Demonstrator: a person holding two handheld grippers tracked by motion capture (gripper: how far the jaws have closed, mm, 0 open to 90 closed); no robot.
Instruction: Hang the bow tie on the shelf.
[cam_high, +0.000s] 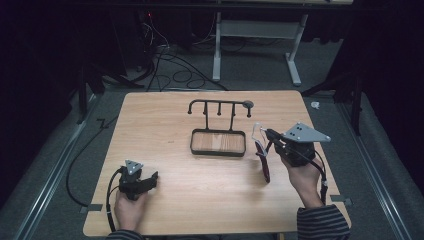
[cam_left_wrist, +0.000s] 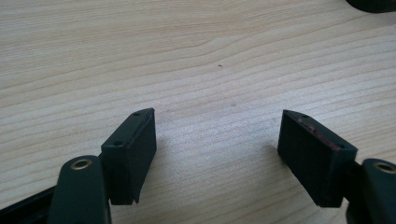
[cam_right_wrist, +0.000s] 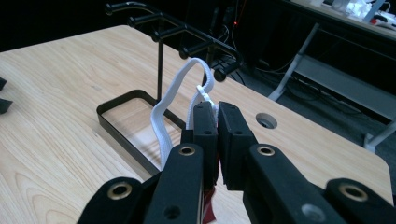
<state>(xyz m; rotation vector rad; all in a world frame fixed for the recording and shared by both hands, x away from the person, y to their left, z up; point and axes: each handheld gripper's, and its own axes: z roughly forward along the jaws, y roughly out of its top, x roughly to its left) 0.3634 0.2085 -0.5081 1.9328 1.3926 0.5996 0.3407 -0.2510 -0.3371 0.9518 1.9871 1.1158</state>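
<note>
High view: my right hand-held gripper (cam_high: 271, 134), right of centre, is clamped on a strap (cam_high: 263, 159) with a white loop at its top and a dark red tail hanging to the tabletop (cam_high: 165, 115). The hook rack (cam_high: 218, 106) stands at centre, its tray just left of the strap. My left hand-held gripper (cam_high: 151, 178), lower left, rests spread wide with nothing in it.

Left gripper view: jaws well apart over bare wood.

Right gripper view: jaws pinch the strap (cam_right_wrist: 163, 121) just below its white loop, which rises toward the rack's (cam_right_wrist: 187, 46) nearest peg. I judge it light, limp and floppy; gripping close under the loop should steady it.
</note>
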